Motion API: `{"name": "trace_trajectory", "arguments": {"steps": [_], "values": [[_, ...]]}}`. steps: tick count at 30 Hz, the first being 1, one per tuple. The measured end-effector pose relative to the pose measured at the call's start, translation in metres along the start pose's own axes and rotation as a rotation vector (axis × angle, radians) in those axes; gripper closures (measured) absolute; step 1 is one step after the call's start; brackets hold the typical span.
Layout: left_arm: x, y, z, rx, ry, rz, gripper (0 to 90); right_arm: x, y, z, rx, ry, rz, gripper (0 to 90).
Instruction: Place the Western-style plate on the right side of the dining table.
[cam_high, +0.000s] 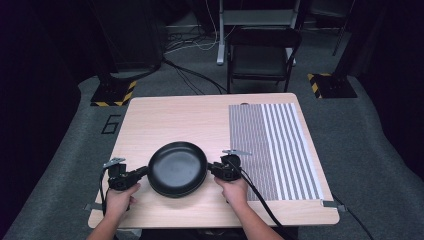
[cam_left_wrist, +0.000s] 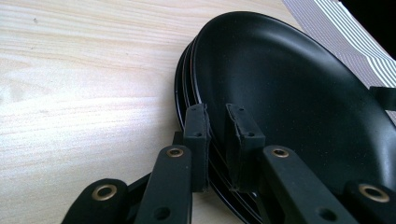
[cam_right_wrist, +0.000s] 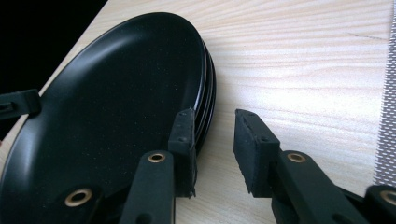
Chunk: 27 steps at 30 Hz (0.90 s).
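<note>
Stacked black plates (cam_high: 177, 168) on table

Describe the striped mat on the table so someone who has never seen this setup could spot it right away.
Start at the light wooden table in the middle of the room. The striped mat lies flat over its right part, running from the far edge almost to the near edge. Its grey and white lines, fine on the left and broader on the right, set it apart from the stack of plain black plates beside it.

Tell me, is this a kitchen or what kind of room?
Probably a lab or recording room, not a kitchen. A bare wooden table stands on grey carpet, cables trail across the floor, and yellow-and-black striped stand bases sit beside a folding chair.
</note>
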<state>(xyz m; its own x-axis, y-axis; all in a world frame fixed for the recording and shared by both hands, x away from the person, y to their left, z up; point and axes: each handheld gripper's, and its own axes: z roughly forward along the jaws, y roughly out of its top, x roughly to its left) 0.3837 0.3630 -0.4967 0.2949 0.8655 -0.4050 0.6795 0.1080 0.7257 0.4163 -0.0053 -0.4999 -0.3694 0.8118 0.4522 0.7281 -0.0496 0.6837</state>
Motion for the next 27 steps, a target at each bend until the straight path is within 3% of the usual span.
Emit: {"name": "trace_trajectory", "arguments": {"steps": [1,2,4,9,13,21,23,27], "values": [[0.000,0.000,0.000,0.000,0.000,0.000,79.3,0.000,0.000,0.000,0.000,0.000,0.000,68.2],[0.000,0.000,0.000,0.000,0.002,-0.001,79.3,0.001,0.000,-0.005,-0.061,-0.002,0.020,68.1],[0.000,0.000,0.000,0.000,0.003,0.000,79.3,0.002,0.002,-0.006,-0.075,0.020,0.025,68.1],[-0.002,-0.001,0.000,-0.003,0.005,0.000,79.5,0.004,0.002,0.001,-0.004,0.035,0.032,69.1],[-0.004,-0.001,0.001,-0.005,0.002,0.010,80.1,0.009,-0.002,0.005,0.025,0.034,0.008,73.5],[-0.002,0.000,0.003,-0.013,0.003,-0.004,80.5,0.009,-0.001,0.007,0.039,0.033,0.048,74.4],[-0.004,0.001,0.005,-0.013,0.017,0.013,80.4,0.008,0.000,0.007,0.032,0.031,0.055,76.1],[-0.004,0.003,0.007,-0.013,0.020,0.006,80.8,0.005,0.004,0.005,0.002,0.035,0.063,81.1]]}}
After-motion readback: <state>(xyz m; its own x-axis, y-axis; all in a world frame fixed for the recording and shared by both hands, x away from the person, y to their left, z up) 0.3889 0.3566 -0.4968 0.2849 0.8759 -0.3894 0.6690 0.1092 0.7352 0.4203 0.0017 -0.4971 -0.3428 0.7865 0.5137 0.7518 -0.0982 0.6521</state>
